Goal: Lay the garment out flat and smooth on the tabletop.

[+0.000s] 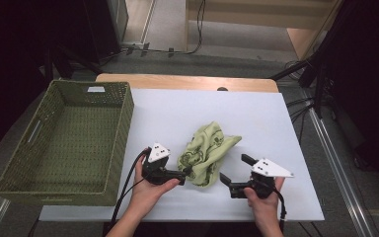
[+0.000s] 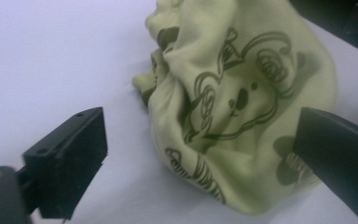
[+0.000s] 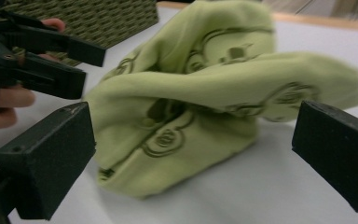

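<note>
High view is showing me bracketing the crumpled green printed cloth [image 1: 208, 152], which is lying bunched on the white tabletop [image 1: 276, 197] just right of the woven green basket [image 1: 66, 143]. I am holding my left gripper [image 1: 183, 173] at its near-left edge and my right gripper [image 1: 234, 170] just beside its right, both with fingers spread and pinching nothing, probably so each can take a separate edge.

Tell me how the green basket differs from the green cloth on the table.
The woven basket is stiff, boxy and a darker olive; the cloth is soft, crumpled and pale yellow-green. The basket has plain weave, while the cloth carries dark printed drawings. The basket stands at the table's left edge; the cloth lies between the grippers. Both are green.
</note>
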Available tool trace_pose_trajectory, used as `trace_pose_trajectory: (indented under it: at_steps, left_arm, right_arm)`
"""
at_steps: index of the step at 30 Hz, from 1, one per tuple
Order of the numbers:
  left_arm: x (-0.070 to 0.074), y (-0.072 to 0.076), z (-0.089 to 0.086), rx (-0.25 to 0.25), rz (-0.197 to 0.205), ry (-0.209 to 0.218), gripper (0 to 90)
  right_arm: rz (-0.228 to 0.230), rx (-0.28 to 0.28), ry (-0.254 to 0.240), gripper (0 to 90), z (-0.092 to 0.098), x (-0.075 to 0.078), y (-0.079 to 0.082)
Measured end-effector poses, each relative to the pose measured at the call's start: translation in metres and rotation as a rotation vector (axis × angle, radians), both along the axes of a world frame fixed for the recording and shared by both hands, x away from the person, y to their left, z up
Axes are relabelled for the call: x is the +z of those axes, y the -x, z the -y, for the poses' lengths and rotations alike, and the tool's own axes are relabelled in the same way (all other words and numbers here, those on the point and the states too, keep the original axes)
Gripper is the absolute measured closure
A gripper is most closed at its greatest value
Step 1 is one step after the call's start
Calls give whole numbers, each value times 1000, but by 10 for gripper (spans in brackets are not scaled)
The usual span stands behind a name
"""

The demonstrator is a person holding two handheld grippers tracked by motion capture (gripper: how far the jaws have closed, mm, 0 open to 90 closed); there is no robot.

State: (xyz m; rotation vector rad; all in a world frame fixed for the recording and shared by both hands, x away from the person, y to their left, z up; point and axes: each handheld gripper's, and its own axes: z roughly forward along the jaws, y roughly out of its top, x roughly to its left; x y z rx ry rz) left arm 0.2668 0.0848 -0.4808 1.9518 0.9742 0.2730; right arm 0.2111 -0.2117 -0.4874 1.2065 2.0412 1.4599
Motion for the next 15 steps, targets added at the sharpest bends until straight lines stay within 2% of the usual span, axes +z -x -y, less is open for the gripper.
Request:
trace_pose_trajectory:
  at_steps: [1,2,4,5,8,10,12,15]
  left_arm:
    - [-2,-1,-2,18,-6,-4,162]
    - [-4,-2,-4,26,-20,3,212]
    - [-10,-4,-9,14,-48,23,374]
    - [-12,-5,-9,13,-58,17,436]
    - [-17,-5,-7,-10,-75,14,600]
    - [-18,-2,-4,-28,-65,0,708]
    - [-17,0,-4,-39,-47,-18,801]
    - [-16,2,-6,-52,-40,-14,866]
  right_arm:
    - [-26,5,-1,0,-5,-3,-2]
    - [-49,8,18,47,-9,-6,-4]
    - [-82,2,38,150,-15,-11,-6]
    - [-107,-2,43,199,-18,-14,-8]
    - [-175,-9,80,390,-25,-23,-12]
    - [-206,24,88,578,-29,-28,-13]
    - [-211,56,82,719,-28,-29,-12]
    - [-172,33,92,859,-21,-26,-7]
